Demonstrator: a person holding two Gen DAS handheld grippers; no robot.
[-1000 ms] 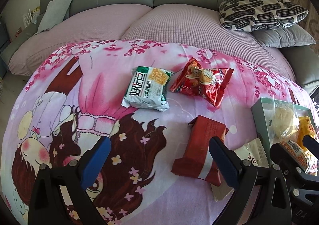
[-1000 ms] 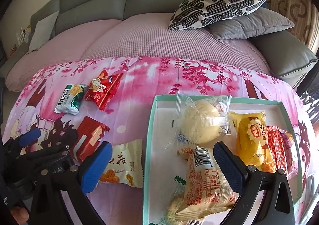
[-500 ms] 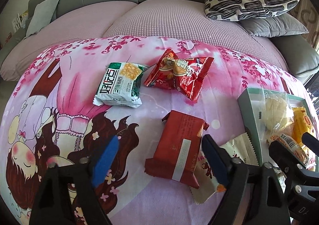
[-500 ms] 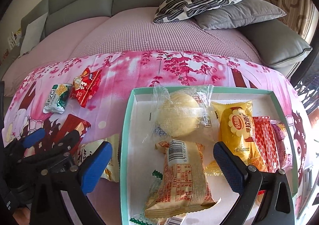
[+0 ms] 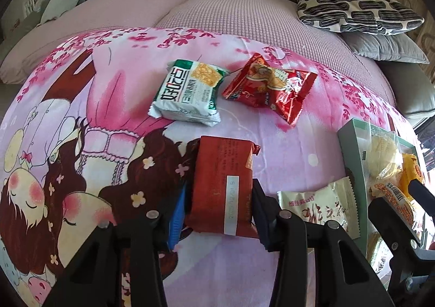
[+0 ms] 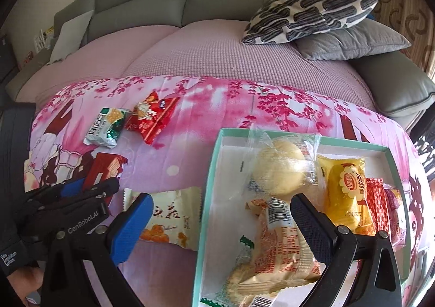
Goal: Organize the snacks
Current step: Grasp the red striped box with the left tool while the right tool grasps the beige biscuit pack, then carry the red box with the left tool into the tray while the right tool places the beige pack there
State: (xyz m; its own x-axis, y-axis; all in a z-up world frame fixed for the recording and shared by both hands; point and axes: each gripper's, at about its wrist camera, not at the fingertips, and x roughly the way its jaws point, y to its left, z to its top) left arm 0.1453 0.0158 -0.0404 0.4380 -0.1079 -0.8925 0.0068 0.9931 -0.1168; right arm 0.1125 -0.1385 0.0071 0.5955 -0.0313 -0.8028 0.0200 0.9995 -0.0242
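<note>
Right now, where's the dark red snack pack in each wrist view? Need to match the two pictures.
Left wrist: dark red snack pack at bottom centre, between the left gripper fingers.
Right wrist: same pack at mid left, partly hidden by the left gripper.
Shared landmark: the cream pastry packet, lying between the pack and the green tray.
</note>
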